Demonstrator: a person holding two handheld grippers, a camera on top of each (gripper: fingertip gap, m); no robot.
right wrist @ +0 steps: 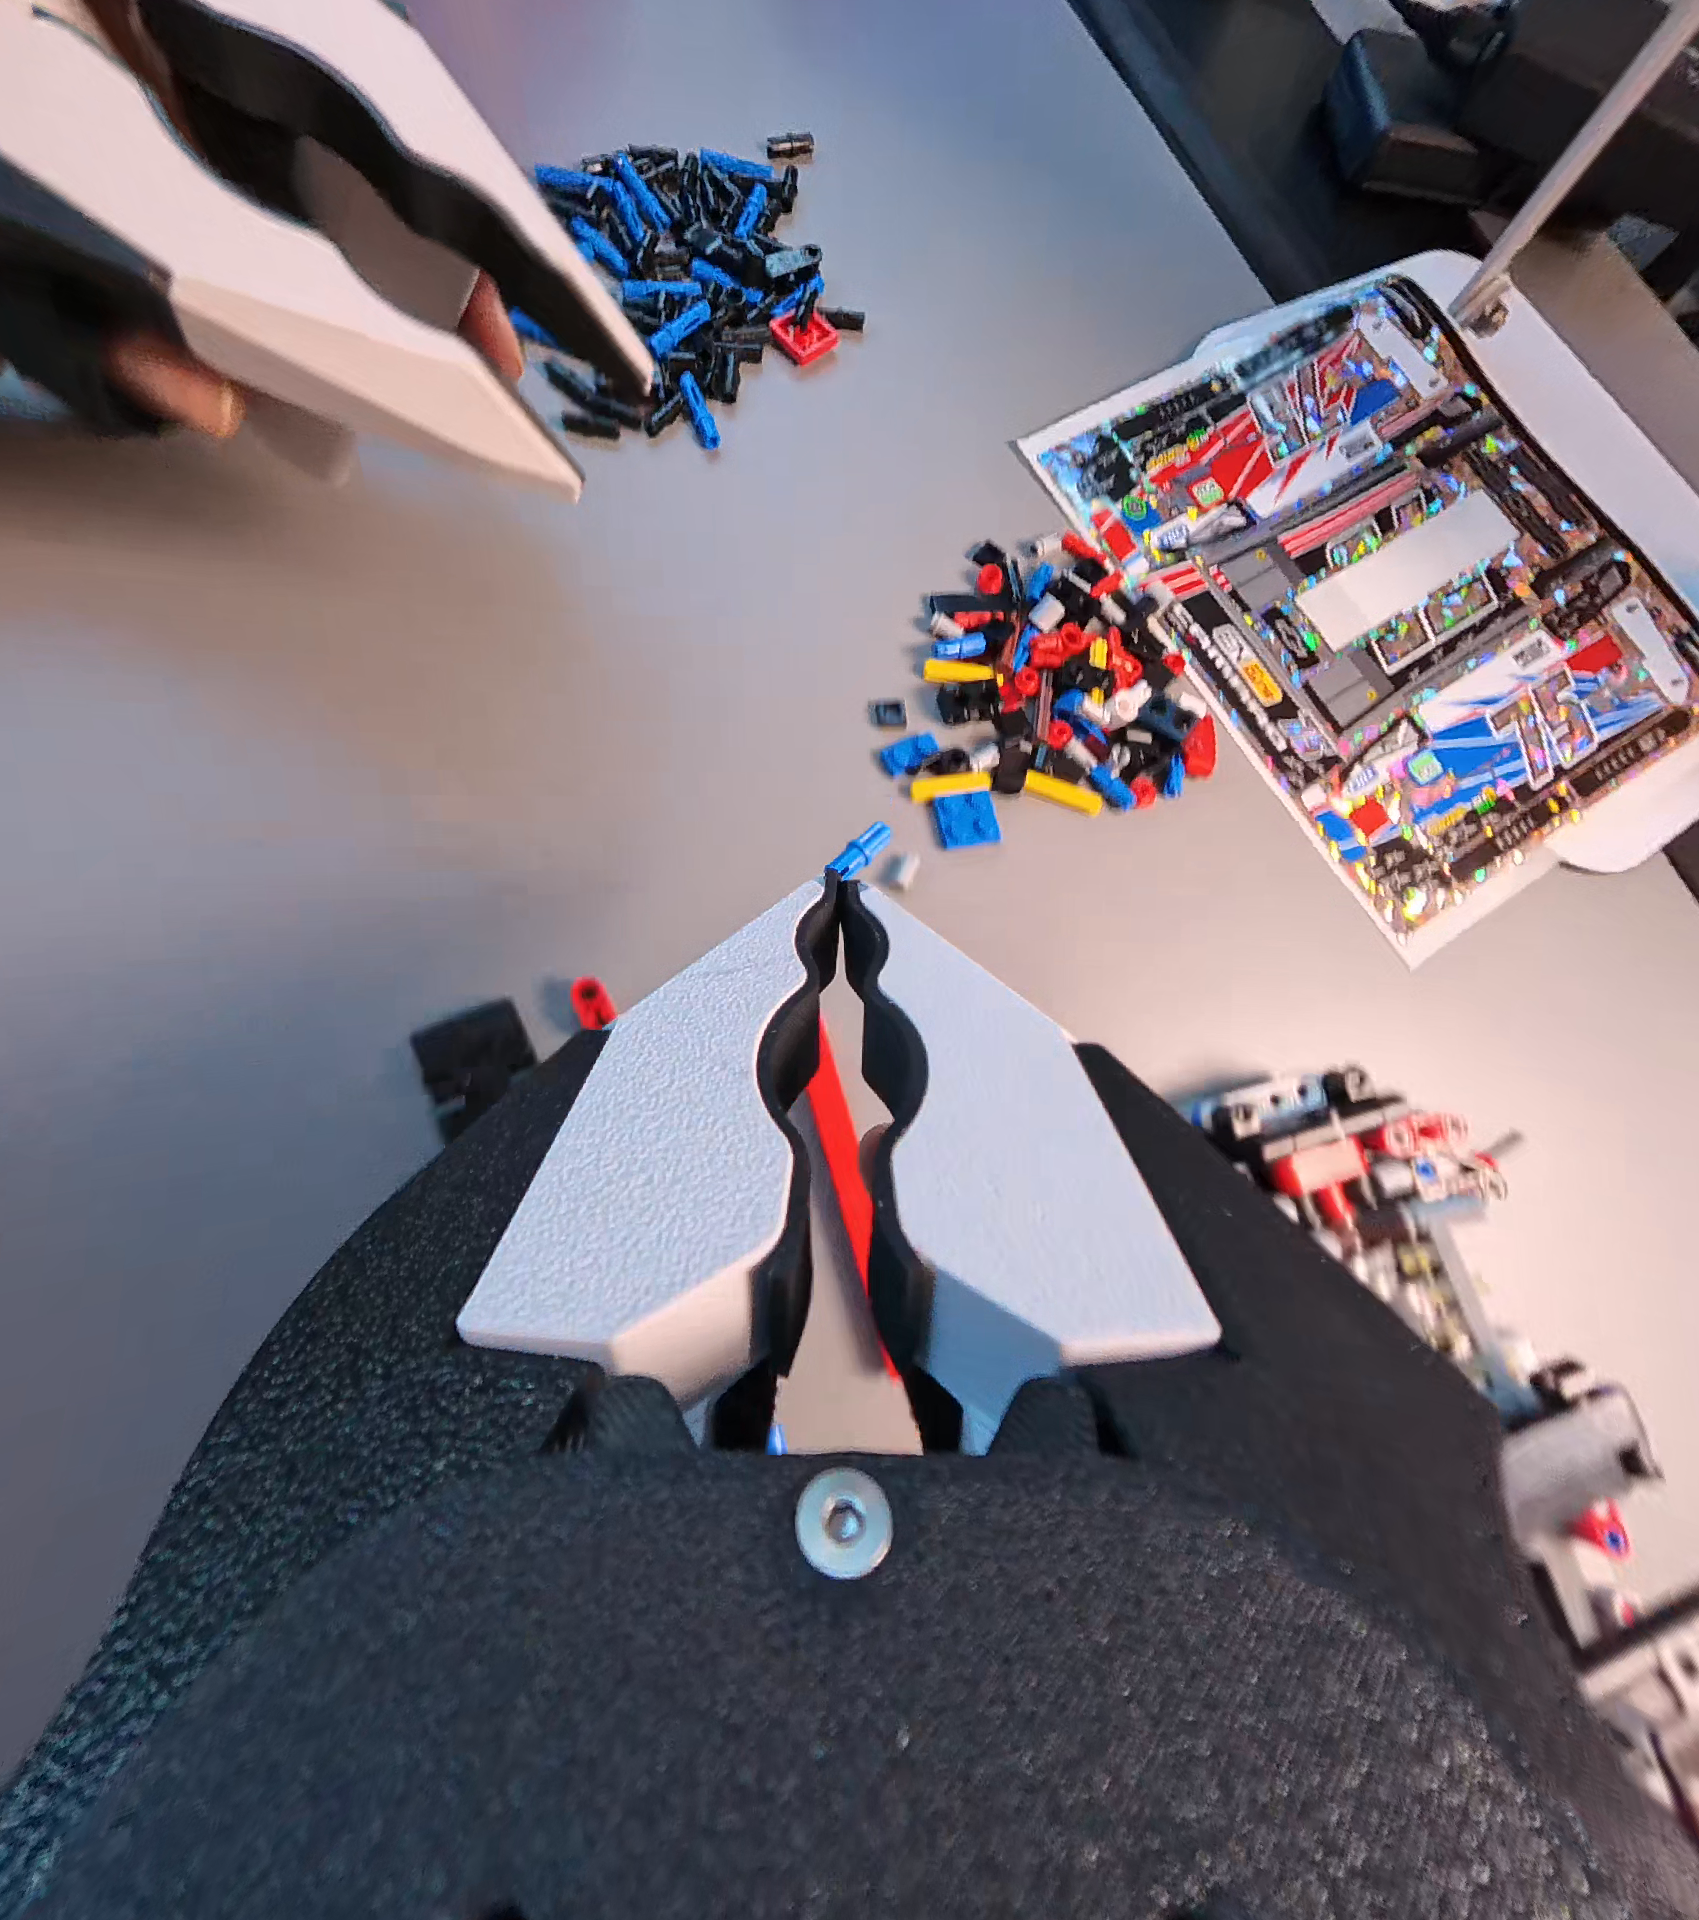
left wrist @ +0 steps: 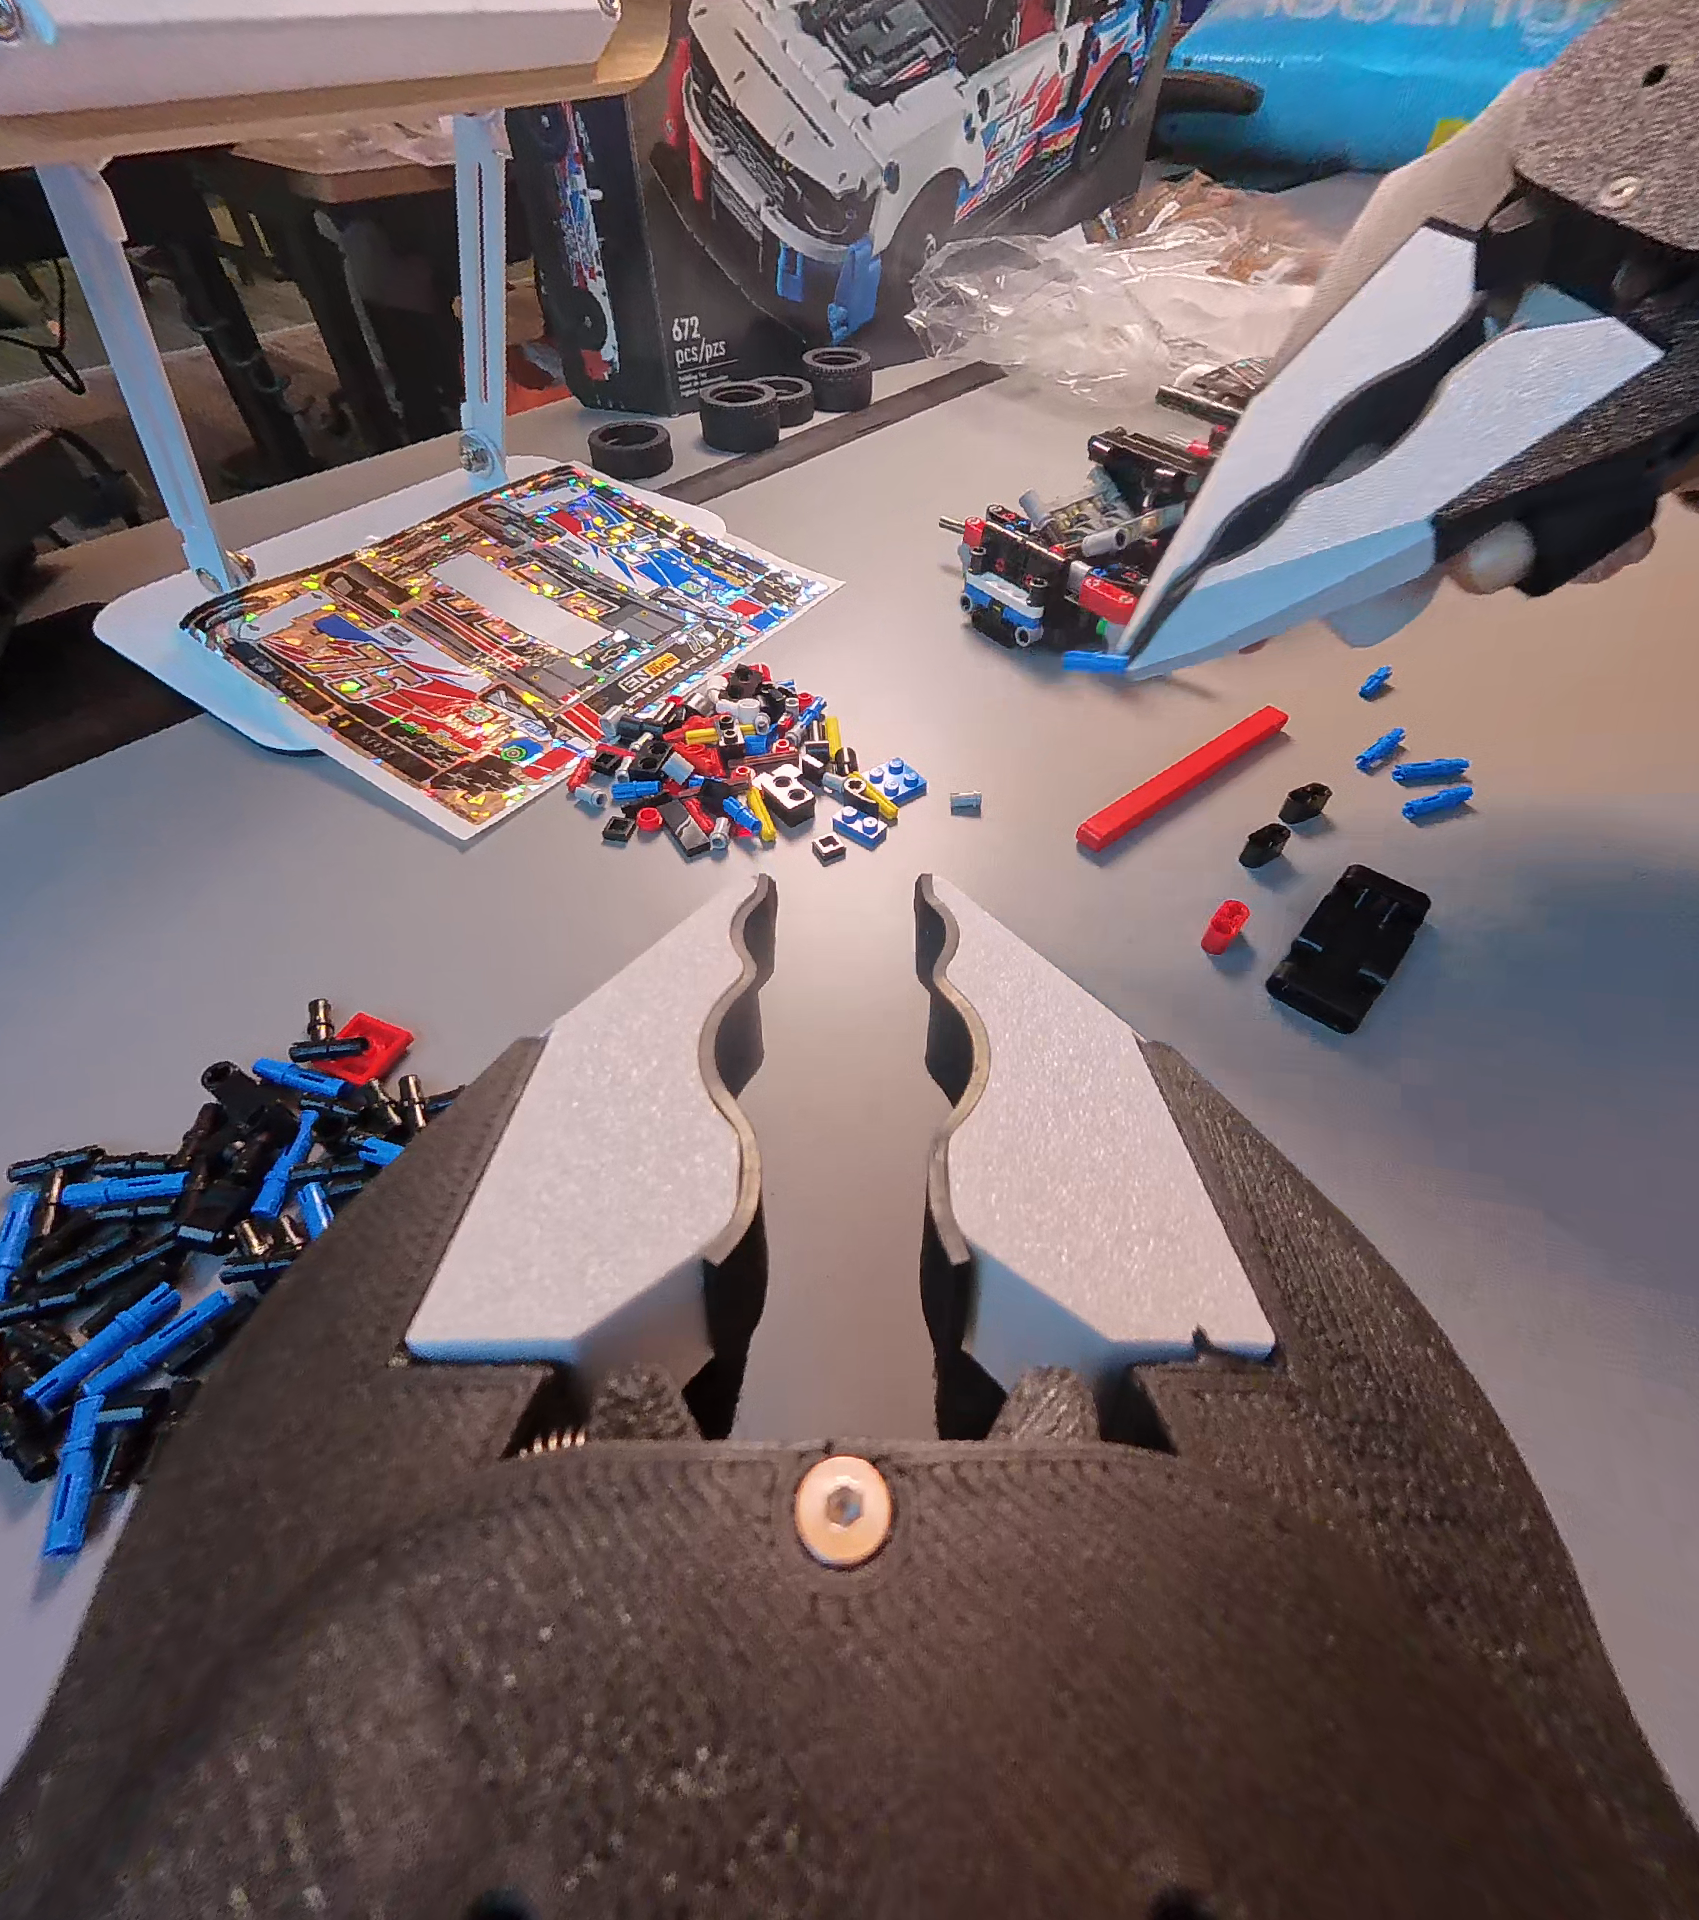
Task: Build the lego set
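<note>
Clear plastic bag [left wrist: 1084, 291] behind, crumpled

I see the half-built black, red and grey lego car chassis [left wrist: 1063, 551] at 1 o'clock, mixed small bricks pile [left wrist: 751, 764] at 12, blue and black pins heap [left wrist: 138, 1247] at 9, long red beam [left wrist: 1183, 777] flat at 2.

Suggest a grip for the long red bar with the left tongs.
Take the red bar near its middle, from above, fingers across its narrow width. It lies flat on the table with bare space along both long edges. The left tongs are open and empty.
</note>
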